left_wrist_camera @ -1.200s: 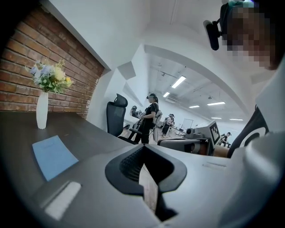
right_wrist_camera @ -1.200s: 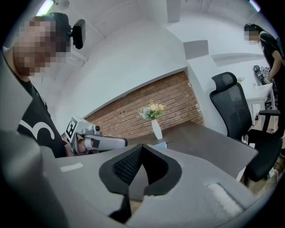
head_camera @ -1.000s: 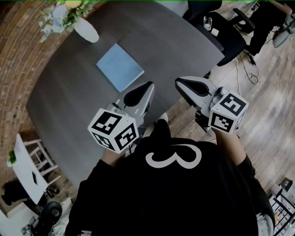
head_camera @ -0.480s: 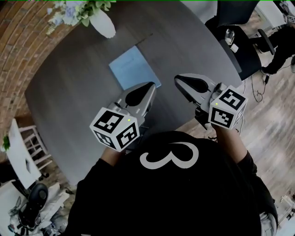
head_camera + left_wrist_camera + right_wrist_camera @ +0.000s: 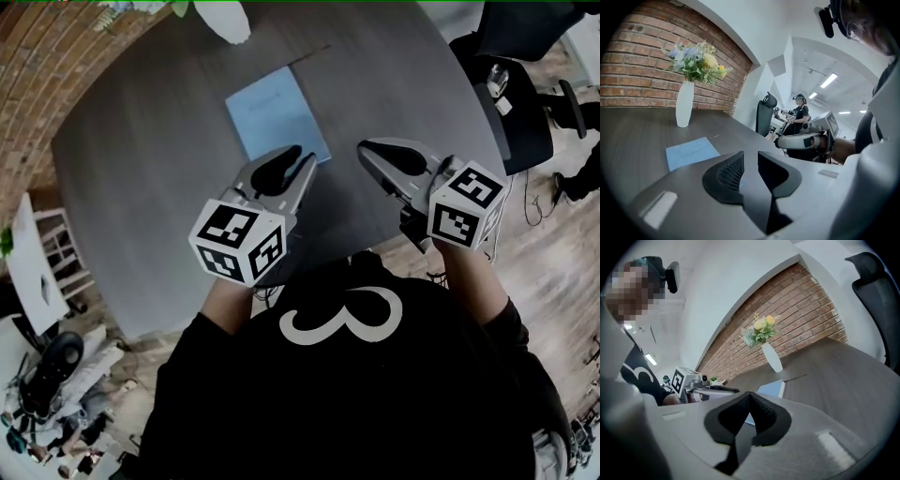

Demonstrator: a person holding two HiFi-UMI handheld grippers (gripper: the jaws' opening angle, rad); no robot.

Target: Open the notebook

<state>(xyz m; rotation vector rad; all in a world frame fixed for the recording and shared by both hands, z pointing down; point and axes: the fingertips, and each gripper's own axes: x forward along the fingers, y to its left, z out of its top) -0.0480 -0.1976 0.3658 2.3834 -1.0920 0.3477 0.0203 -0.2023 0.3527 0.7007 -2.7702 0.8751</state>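
The light blue notebook (image 5: 278,117) lies closed and flat on the dark grey round table (image 5: 141,187). My left gripper (image 5: 302,153) hovers just short of the notebook's near edge, its jaws opening with a narrow gap and nothing between them. In the left gripper view the notebook (image 5: 691,152) sits ahead and to the left of my left gripper (image 5: 751,155). My right gripper (image 5: 364,147) is to the right of the notebook, over the table, with its tips together and empty. In the right gripper view the notebook (image 5: 771,389) shows just beyond my right gripper (image 5: 749,394).
A white vase (image 5: 225,17) with flowers stands at the table's far side, beyond the notebook, before a brick wall (image 5: 642,61). Black office chairs (image 5: 520,112) stand off the table's right edge. A person (image 5: 800,110) stands in the background. Cluttered floor and a white stand (image 5: 37,281) lie left.
Both grippers have moved forward and down toward the notebook, which now lies right before their tips. The left jaws have parted slightly; the right jaws stay together.
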